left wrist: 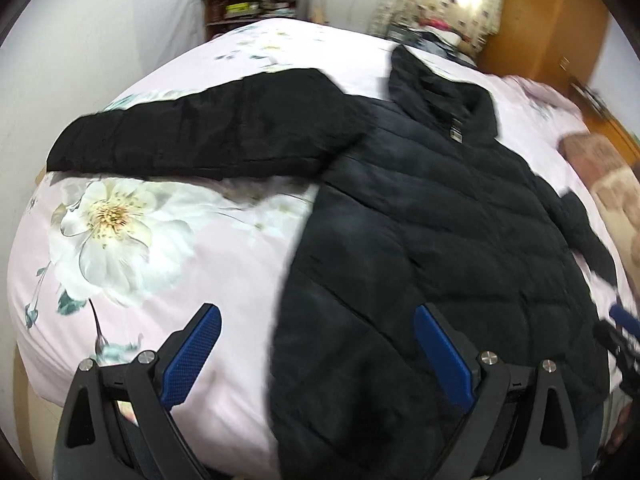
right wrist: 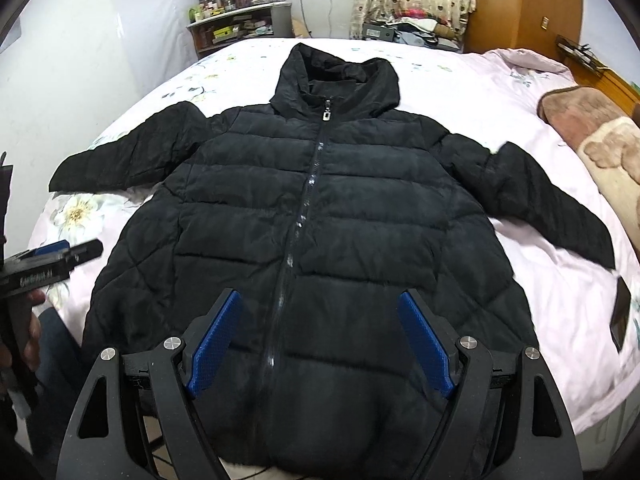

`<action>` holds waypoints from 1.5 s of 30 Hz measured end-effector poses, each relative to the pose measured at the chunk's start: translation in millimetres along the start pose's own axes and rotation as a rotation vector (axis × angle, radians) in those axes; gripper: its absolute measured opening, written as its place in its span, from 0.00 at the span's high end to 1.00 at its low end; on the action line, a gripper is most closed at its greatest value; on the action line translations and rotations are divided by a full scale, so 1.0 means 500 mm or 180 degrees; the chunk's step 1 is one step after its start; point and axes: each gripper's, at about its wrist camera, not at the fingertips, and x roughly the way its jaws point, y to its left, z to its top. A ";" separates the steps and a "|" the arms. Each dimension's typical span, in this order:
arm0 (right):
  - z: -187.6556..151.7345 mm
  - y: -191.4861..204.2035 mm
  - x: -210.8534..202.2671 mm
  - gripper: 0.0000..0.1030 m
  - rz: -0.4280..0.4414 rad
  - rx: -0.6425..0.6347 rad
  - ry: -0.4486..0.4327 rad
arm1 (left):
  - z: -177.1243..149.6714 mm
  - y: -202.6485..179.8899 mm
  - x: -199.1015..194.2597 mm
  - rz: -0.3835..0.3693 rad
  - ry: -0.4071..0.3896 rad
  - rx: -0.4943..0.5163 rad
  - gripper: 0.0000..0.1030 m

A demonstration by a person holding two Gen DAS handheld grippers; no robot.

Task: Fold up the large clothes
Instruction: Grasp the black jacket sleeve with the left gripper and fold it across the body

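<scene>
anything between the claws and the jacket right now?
Nothing visible. The black jacket lies flat and zipped on the bed, both sleeves spread. The right claw and left claw hang open above its hem, nothing in between.

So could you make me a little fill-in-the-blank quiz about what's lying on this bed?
1. The black jacket lies spread on the bed with its front zipper fully ____.
2. Both sleeves are spread ____ from the jacket's body.
3. The right tool hangs over the jacket's hem with its blue pads ____.
4. The bedcover is pink with a printed ____ pattern.

Missing words: closed; outward; apart; flower
</scene>
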 end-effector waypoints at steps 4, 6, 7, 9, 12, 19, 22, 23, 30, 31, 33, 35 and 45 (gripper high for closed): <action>0.030 0.009 0.041 0.22 0.0003 -0.0074 0.0019 | 0.049 0.065 0.034 0.0231 -0.0134 -0.0091 0.13; 0.044 0.011 0.062 0.22 -0.0006 -0.0099 0.0026 | 0.073 0.104 0.049 0.0334 -0.0191 -0.0156 0.16; 0.052 0.011 0.073 0.22 -0.0010 -0.0104 0.0031 | 0.087 0.129 0.058 0.0357 -0.0210 -0.0242 0.16; 0.067 0.010 0.092 0.22 -0.0029 -0.0103 0.0040 | 0.110 0.175 0.077 0.0345 -0.0219 -0.0369 0.16; 0.089 0.006 0.121 0.22 -0.0071 -0.0104 0.0053 | 0.141 0.242 0.103 0.0399 -0.0228 -0.0606 0.16; 0.128 -0.009 0.175 0.22 -0.0173 -0.0109 0.0082 | 0.183 0.370 0.138 0.0635 -0.0340 -0.1044 0.16; 0.139 -0.016 0.194 0.22 -0.0204 -0.0085 0.0099 | 0.191 0.411 0.152 0.0663 -0.0371 -0.1223 0.16; 0.141 -0.019 0.200 0.22 -0.0215 -0.0074 0.0108 | 0.194 0.422 0.159 0.0636 -0.0378 -0.1276 0.16; 0.146 -0.030 0.228 0.22 -0.0233 -0.0038 0.0202 | 0.215 0.462 0.182 0.0687 -0.0580 -0.1317 0.25; 0.146 -0.032 0.230 0.22 -0.0231 -0.0027 0.0210 | 0.219 0.461 0.186 0.0739 -0.0579 -0.1281 0.39; 0.144 -0.035 0.232 0.22 -0.0229 -0.0001 0.0215 | 0.228 0.459 0.183 0.0777 -0.0583 -0.1252 0.69; 0.143 -0.039 0.233 0.22 -0.0222 0.0033 0.0220 | 0.237 0.451 0.168 0.0769 -0.0598 -0.1216 0.85; 0.129 -0.066 0.196 0.22 -0.0224 0.0093 0.0157 | 0.319 0.291 -0.043 -0.0065 -0.1072 -0.0634 0.88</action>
